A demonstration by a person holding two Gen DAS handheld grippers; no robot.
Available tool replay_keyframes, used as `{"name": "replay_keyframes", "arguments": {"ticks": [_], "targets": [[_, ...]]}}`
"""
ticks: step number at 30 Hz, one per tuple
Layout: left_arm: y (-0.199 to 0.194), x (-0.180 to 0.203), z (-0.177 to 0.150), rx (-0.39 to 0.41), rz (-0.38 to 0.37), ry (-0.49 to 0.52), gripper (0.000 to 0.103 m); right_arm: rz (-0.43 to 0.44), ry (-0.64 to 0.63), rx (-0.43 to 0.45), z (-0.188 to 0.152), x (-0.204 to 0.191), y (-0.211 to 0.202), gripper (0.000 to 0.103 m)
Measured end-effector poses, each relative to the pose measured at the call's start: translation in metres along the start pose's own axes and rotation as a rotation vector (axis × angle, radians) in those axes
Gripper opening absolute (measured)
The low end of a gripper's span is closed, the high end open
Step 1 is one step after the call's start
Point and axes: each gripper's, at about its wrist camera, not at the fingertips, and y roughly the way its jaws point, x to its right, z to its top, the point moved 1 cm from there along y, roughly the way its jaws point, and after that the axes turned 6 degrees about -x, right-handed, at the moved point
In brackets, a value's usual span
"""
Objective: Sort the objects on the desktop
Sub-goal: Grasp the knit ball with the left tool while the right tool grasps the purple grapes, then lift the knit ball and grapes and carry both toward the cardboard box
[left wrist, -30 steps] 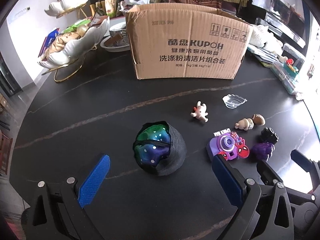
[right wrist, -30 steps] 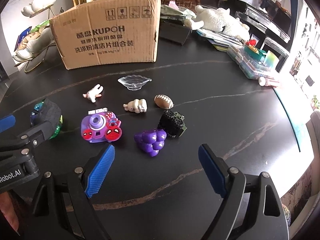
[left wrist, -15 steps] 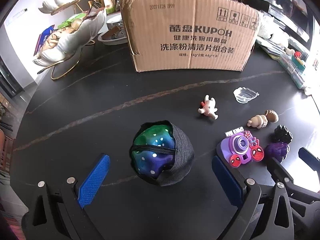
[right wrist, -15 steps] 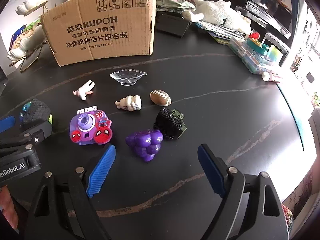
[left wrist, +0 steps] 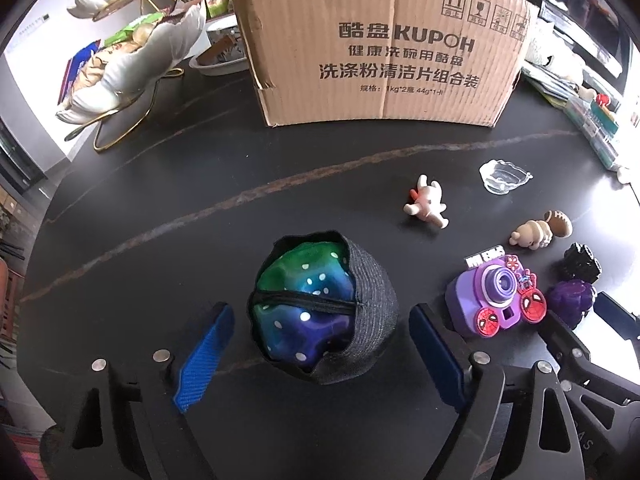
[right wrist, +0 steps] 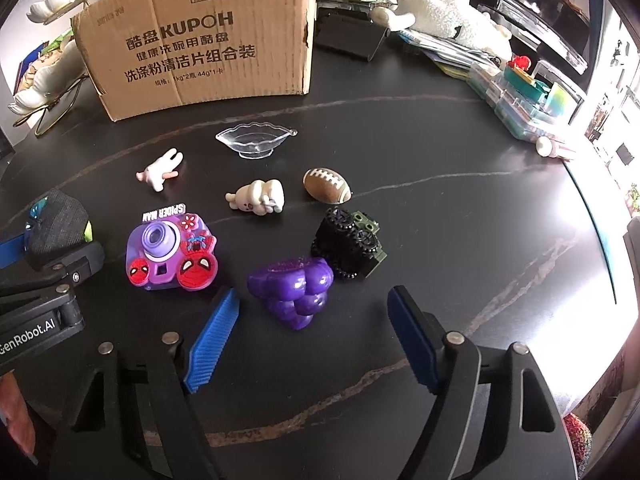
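A dark round pouch with a green-blue dotted lining (left wrist: 320, 312) lies on the black table (left wrist: 160, 216). My left gripper (left wrist: 316, 344) straddles it, jaws closing, blue pads still off its sides. A purple grape cluster toy (right wrist: 294, 290) lies in front of my right gripper (right wrist: 312, 328), whose jaws are closing with the grapes partly between them, untouched. Around them lie a purple Spider-Man camera toy (right wrist: 172, 254), a black toy vehicle (right wrist: 348, 242), a small football (right wrist: 327, 185), a cream figure (right wrist: 256, 197), a white rabbit figure (right wrist: 159, 168) and a clear dish (right wrist: 256, 141).
A cardboard box (left wrist: 380, 48) stands at the back of the table. White shell-shaped bowls on a gold stand (left wrist: 132, 60) sit back left. A plush toy (right wrist: 440, 12), papers and plastic cases (right wrist: 520, 96) crowd the back right. The table edge (right wrist: 592, 216) curves at the right.
Both grippers have sunk closer to the table and their jaws have narrowed. The pouch and the grape cluster now sit nearer the fingertips.
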Motion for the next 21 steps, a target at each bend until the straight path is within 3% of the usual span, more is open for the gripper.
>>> {"name": "replay_keyframes", "arguments": {"ticks": [4, 6, 10, 21], "targets": [[0.006, 0.002, 0.001, -0.006, 0.01, 0.011, 0.074, 0.013, 0.001, 0.0, 0.0, 0.0, 0.001, 0.062], [0.008, 0.002, 0.001, -0.002, 0.005, 0.015, 0.064, 0.014, -0.001, 0.006, 0.001, 0.0, 0.001, 0.059], [0.007, 0.004, 0.001, 0.022, 0.01, 0.033, 0.06, 0.038, 0.001, 0.015, 0.001, 0.001, 0.0, 0.035], [-0.01, 0.006, -0.005, 0.042, 0.004, 0.027, 0.059, 0.078, 0.001, 0.022, -0.002, -0.002, -0.005, 0.035]]}}
